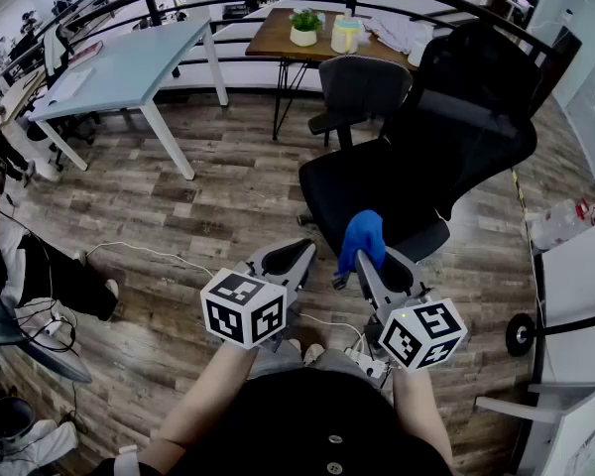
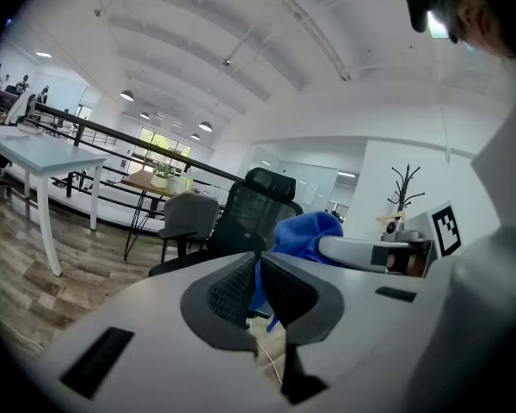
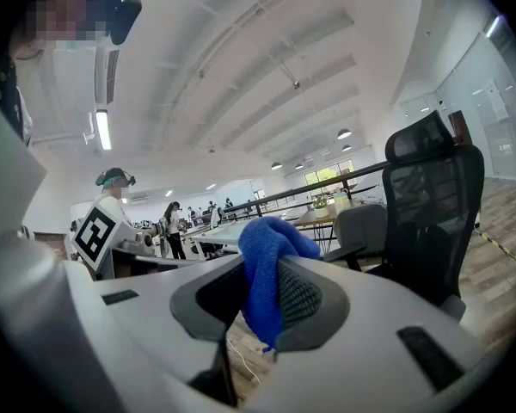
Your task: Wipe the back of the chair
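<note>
Down at the near edge of the head view, both tools are up in front of the person, markers facing the camera. The right gripper is clamped on a blue cloth, and its own view confirms it: the cloth is bunched between the two pads, spilling over the top and hanging below them. The left gripper sits just beside it on the left, jaws pressed together with nothing between them; in the left gripper view only a thin sliver shows between the pads, with the blue cloth visible beyond it. And the target, the black office chair, stands just beyond the grippers, to the right of centre, on the wood floor, seat turned toward the person, tall mesh backrest and headrest on the far side. The cloth is on the near side of the seat, well short of that backrest. From the right gripper view the chair rises on the right, backrest upright. Behind it, a grey chair is tucked by a wooden table carrying a potted plant, and a white table stands far left.
</note>
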Motion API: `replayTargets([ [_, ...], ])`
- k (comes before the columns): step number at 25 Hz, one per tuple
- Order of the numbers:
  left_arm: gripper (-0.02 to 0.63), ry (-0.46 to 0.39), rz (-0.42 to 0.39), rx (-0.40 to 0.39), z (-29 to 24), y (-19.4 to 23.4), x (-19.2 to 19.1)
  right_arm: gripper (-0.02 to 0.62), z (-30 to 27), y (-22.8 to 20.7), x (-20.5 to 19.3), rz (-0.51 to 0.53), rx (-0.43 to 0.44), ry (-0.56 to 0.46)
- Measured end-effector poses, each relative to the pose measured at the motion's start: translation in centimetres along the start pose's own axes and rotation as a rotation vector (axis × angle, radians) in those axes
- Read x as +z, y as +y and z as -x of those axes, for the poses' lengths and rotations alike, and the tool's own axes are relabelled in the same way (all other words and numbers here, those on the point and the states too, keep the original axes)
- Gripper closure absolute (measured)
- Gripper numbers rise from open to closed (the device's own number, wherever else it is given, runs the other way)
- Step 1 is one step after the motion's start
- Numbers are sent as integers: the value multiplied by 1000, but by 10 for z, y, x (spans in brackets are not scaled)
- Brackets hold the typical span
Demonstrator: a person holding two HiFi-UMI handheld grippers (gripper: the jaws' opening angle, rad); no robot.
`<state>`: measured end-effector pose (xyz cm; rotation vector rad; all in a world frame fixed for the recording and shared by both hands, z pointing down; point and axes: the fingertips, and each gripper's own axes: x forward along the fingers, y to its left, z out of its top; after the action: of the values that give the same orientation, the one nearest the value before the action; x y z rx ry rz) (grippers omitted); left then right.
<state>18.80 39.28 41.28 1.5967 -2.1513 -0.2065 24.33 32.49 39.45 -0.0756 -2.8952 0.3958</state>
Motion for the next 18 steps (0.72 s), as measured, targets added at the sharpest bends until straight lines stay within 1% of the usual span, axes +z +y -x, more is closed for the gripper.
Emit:
replayTargets([
  [5, 574, 6, 13, 28, -1, 8, -2, 500, -6, 2, -4, 14, 10, 18],
  [10, 574, 20, -61, 81, -2, 15, -1, 500, -9, -4, -3, 5, 13, 31],
  [14, 574, 12, -49, 97, -3, 19, 0, 499, -10, -6, -1, -26, 30, 15],
  [18, 574, 29, -47, 93, -13, 16, -8, 499, -12, -17, -8, -42, 34, 32],
])
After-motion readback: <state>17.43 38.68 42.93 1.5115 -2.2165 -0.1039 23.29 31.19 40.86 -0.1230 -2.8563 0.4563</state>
